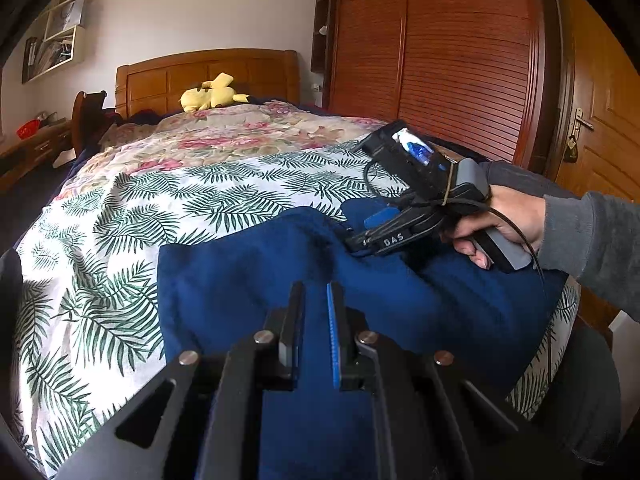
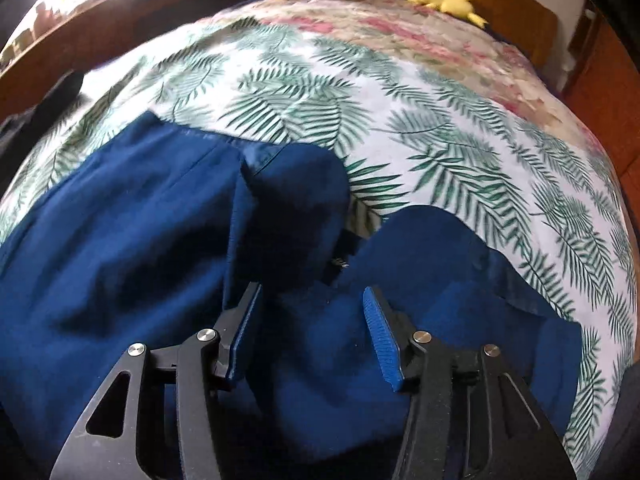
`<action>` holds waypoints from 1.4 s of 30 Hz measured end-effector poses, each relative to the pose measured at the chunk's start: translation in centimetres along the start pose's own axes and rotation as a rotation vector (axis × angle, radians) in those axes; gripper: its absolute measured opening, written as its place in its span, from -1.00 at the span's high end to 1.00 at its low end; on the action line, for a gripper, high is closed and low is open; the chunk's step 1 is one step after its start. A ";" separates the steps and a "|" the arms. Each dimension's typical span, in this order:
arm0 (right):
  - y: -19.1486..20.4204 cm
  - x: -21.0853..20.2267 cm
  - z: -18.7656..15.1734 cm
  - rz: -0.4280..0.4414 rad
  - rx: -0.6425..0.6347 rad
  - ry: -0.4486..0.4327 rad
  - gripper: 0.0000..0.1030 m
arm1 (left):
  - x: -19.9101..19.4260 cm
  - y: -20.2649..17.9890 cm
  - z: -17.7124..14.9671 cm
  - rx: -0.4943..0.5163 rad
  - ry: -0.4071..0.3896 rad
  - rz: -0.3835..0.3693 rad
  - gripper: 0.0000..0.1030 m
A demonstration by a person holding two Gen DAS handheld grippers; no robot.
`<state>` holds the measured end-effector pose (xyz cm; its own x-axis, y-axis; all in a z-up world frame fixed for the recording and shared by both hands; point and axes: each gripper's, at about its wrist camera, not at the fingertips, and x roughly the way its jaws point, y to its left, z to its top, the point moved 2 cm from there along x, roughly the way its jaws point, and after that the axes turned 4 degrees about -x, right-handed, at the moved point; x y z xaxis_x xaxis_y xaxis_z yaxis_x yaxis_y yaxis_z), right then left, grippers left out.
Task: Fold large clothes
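Note:
A large dark blue garment (image 1: 240, 280) lies bunched at the near end of the bed, on the palm-leaf bedcover (image 1: 168, 200). My left gripper (image 1: 315, 286) is low over its near part, its jaws nearly together with blue cloth filling the slit between them. My right gripper (image 1: 360, 236), held by a hand in a grey sleeve, points down at the garment's far right folds. In the right wrist view the right gripper (image 2: 312, 290) stands open just above the blue garment (image 2: 120, 220), its pads apart and pressing on nothing. A dark gap splits two rumpled flaps ahead of it.
A floral quilt (image 1: 240, 128) and a yellow plush toy (image 1: 208, 94) lie toward the wooden headboard (image 1: 208, 68). A wooden wardrobe (image 1: 440, 60) and a door (image 1: 600, 120) stand to the right of the bed. A desk (image 1: 36, 144) stands to the left.

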<state>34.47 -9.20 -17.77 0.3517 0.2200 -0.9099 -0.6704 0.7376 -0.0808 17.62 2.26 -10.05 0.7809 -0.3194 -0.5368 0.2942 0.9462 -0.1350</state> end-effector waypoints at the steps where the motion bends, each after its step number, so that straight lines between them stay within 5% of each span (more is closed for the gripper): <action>1: 0.2 0.4 0.0 0.000 -0.012 0.019 0.00 | 0.0 0.0 0.0 -0.001 0.001 0.001 0.85; 3: 0.2 1.0 0.0 0.018 -0.007 0.052 0.16 | -0.1 0.1 0.0 -0.003 0.001 0.001 0.85; 6: 0.0 1.2 0.0 0.059 -0.001 0.065 0.87 | -0.1 0.1 0.1 -0.003 0.000 0.001 0.85; 7: 0.1 1.2 0.0 0.064 -0.009 0.065 0.92 | -0.1 0.2 0.1 -0.003 0.001 0.000 0.85; 19: -2.2 -2.6 5.9 -0.201 0.014 -0.179 1.00 | -0.3 0.1 0.1 -0.002 0.000 -0.001 0.85; 22: -3.5 -3.2 6.2 -0.179 0.082 -0.179 1.00 | -0.5 -0.1 0.0 0.003 -0.001 0.000 0.85; 24: -3.8 -4.2 5.8 -0.156 0.111 -0.193 0.88 | -0.7 -0.3 0.0 0.006 -0.004 -0.004 0.85; 28: -3.3 -7.0 2.7 -0.122 0.124 -0.226 -0.04 | -1.1 -1.0 0.0 0.018 -0.008 -0.003 0.85; 42: -3.4 -15.2 -16.4 -0.157 0.253 -0.179 -0.13 | -2.6 -5.0 -2.5 0.046 0.022 0.055 0.85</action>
<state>20.67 -25.52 -10.35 0.5620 0.1831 -0.8066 -0.4232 0.9015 -0.0902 12.74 -1.55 -10.11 0.7846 -0.2649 -0.5606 0.2760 0.9588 -0.0668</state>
